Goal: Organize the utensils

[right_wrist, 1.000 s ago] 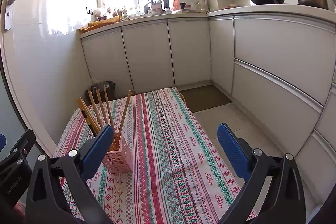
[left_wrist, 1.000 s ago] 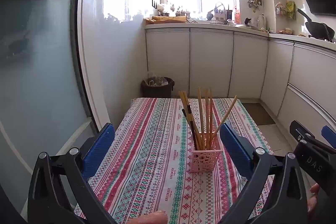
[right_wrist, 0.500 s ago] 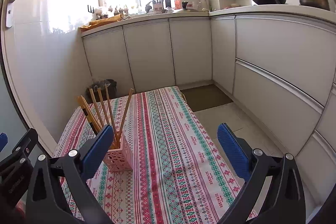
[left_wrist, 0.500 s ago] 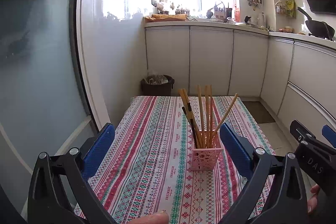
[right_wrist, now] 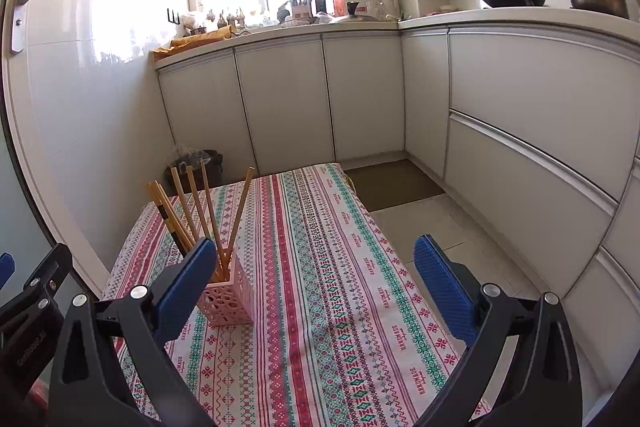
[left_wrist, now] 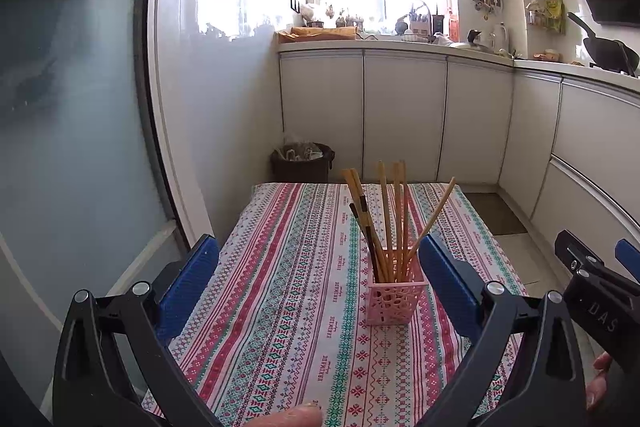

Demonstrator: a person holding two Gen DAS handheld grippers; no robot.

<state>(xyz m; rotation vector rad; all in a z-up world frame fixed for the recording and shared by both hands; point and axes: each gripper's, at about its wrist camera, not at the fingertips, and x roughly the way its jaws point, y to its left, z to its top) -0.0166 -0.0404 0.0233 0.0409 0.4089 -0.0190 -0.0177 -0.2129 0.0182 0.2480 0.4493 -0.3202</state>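
A pink perforated holder (left_wrist: 394, 301) stands upright on the striped tablecloth (left_wrist: 296, 267) with several wooden chopsticks (left_wrist: 386, 223) leaning in it. My left gripper (left_wrist: 318, 267) is open and empty, held above the near part of the table, with the holder just left of its right finger. My right gripper (right_wrist: 314, 273) is open and empty too. In the right wrist view the holder (right_wrist: 230, 301) and chopsticks (right_wrist: 200, 211) sit behind the left finger (right_wrist: 182, 287). The right gripper's body shows at the right edge of the left wrist view.
A dark waste bin (left_wrist: 302, 163) stands on the floor beyond the table's far end. White cabinets (right_wrist: 360, 95) run along the back and right. A glass door (left_wrist: 72, 131) is close on the left. A floor mat (right_wrist: 394, 185) lies right of the table.
Both cameras have drawn back and up slightly, so the holder looks a little farther away and lower. Holder and chopsticks have not moved. Both grippers stay open.
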